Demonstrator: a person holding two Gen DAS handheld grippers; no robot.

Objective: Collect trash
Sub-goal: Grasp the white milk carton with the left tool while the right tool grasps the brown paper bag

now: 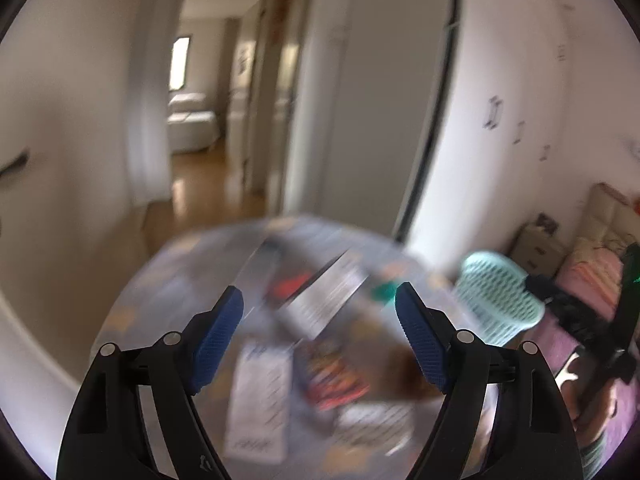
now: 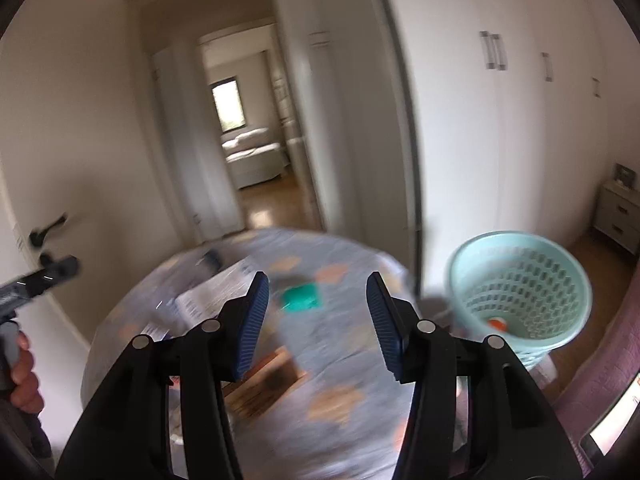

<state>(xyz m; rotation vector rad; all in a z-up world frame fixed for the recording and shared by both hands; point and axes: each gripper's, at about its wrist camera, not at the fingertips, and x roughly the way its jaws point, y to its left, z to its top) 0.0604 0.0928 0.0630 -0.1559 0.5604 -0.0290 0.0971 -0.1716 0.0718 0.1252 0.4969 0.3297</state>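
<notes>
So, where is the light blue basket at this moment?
In the right wrist view the light blue basket stands on the right, just beyond the round table edge, before the white wardrobe doors.

Motion blur smears the papers and wrappers [image 1: 320,344] on the counter [image 1: 160,280], print unreadable; green item [image 2: 301,297] beside them too blurred to identify; orange thing [image 2: 498,323] inside the basket [image 2: 520,280] half hidden by mesh; person's hand [image 2: 22,376] left of counter cut by the edge.
</notes>
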